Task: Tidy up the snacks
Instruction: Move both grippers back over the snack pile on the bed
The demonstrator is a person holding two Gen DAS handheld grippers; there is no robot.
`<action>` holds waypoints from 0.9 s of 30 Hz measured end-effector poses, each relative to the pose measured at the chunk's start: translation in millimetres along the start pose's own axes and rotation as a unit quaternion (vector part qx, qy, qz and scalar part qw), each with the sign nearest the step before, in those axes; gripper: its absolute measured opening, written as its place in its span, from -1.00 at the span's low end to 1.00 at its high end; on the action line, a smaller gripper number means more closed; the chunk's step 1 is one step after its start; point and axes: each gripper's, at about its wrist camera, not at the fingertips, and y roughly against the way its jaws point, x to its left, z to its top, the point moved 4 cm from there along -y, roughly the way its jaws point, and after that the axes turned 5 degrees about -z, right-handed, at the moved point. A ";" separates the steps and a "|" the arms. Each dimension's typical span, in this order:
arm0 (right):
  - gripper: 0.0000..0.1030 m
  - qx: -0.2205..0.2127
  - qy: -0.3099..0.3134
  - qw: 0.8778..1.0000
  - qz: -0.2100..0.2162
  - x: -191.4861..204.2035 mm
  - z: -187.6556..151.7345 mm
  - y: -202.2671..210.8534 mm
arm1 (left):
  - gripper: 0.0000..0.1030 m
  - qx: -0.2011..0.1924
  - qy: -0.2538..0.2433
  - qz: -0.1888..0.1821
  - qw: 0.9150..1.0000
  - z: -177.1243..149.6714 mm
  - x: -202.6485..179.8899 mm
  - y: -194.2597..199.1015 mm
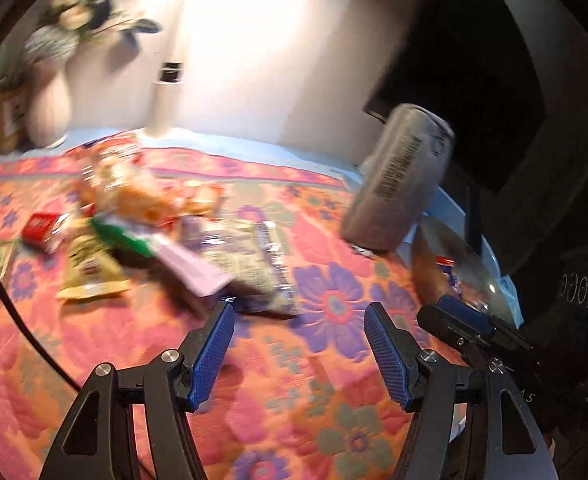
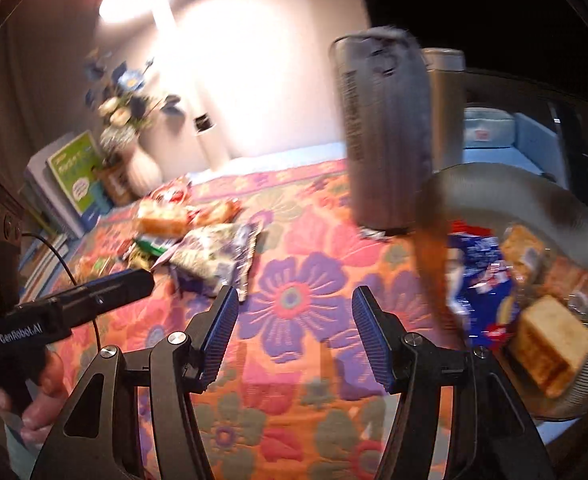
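A heap of snack packets [image 1: 166,232] lies on the floral cloth; it also shows in the right wrist view [image 2: 202,240]. A clear bowl [image 2: 574,216] at the right holds a blue packet [image 2: 482,276] and wrapped cakes [image 2: 550,344]; its rim shows in the left wrist view [image 1: 466,256]. My left gripper [image 1: 298,312] is open and empty above the cloth, just short of the heap. My right gripper [image 2: 294,296] is open and empty between the heap and the bowl. The right gripper's fingers [image 1: 466,316] appear in the left view.
A grey can [image 1: 398,180] stands beside the bowl, also in the right view [image 2: 386,136]. A vase of flowers [image 2: 134,148], books [image 2: 74,172] and a lamp [image 2: 210,128] stand at the back. A cable [image 1: 10,292] crosses the left.
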 end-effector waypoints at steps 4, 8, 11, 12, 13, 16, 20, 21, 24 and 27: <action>0.14 0.019 0.030 0.999 0.016 33.4 -5.8 -22.0 | 0.26 -0.016 0.033 0.024 0.999 -6.1 44.4 19.6; 0.14 0.029 0.060 0.997 0.042 65.7 -11.4 -42.4 | 0.26 -0.037 0.073 0.044 0.996 -13.1 92.8 42.6; 0.14 0.039 0.076 0.995 0.057 87.1 -15.1 -58.9 | 0.26 -0.051 0.103 0.058 0.992 -18.4 127.2 57.4; 0.14 0.043 0.080 0.994 0.063 94.3 -16.2 -64.7 | 0.26 -0.056 0.111 0.062 0.990 -19.6 136.5 61.0; 0.14 0.046 0.083 0.993 0.069 100.1 -17.2 -69.3 | 0.26 -0.061 0.119 0.068 0.989 -20.4 146.0 64.5; 0.14 0.054 0.103 0.991 0.069 118.8 -18.4 -78.2 | 0.26 -0.077 0.140 0.094 0.983 -25.3 174.0 77.4; 0.15 0.049 0.128 0.988 0.068 135.6 -18.4 -82.5 | 0.26 -0.096 0.176 0.104 0.974 -34.3 206.0 93.6; 0.15 0.052 0.130 0.988 0.066 137.8 -18.6 -84.7 | 0.26 -0.101 0.185 0.106 0.972 -35.8 213.0 96.6; 0.15 0.057 0.134 0.987 0.066 142.0 -18.4 -89.0 | 0.26 -0.114 0.220 0.119 0.961 -39.2 229.7 105.2; 0.15 0.063 0.130 0.986 0.078 147.0 -17.0 -91.6 | 0.26 -0.128 0.250 0.137 0.950 -35.1 244.6 116.1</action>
